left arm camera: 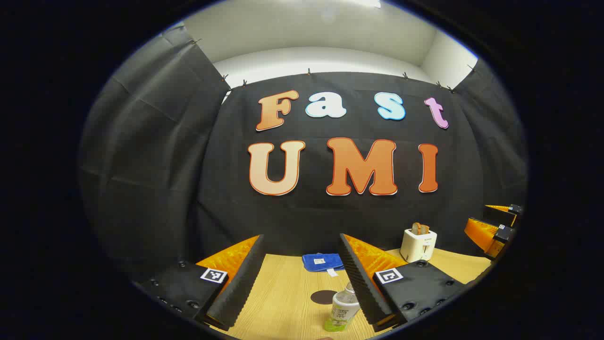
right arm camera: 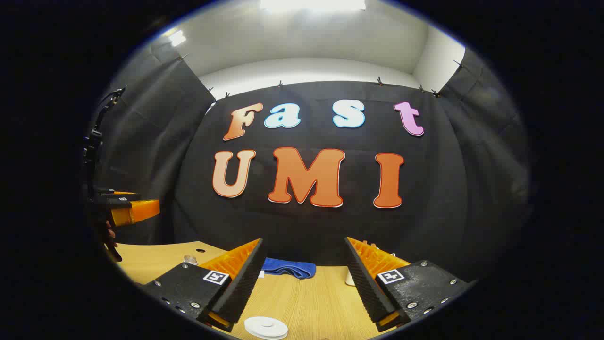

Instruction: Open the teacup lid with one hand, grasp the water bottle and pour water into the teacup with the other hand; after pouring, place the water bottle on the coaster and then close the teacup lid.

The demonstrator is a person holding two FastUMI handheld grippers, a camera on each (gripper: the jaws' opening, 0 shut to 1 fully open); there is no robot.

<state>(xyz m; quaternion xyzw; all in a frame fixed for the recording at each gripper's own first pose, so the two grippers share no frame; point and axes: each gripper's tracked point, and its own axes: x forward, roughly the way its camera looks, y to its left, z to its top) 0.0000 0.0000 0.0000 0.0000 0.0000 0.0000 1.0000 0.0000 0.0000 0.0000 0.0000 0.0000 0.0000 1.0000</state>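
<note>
Both sets of jaws gape wide over the worktop, each holding nothing.

In the left gripper view, the left gripper has its jaws spread far apart; the bottle stands at the bottom centre, just inside the right-hand finger, untouched, with a dark round coaster just behind it. Farther back lie a blue cloth at centre and a white toaster at lower right; the other gripper shows at the right edge. In the right gripper view, the right gripper is equally open, with a white round lid at the bottom centre, between the fingers but clear of both. The cloth lies behind, and the bottle's cap peeks out at lower left.
</note>
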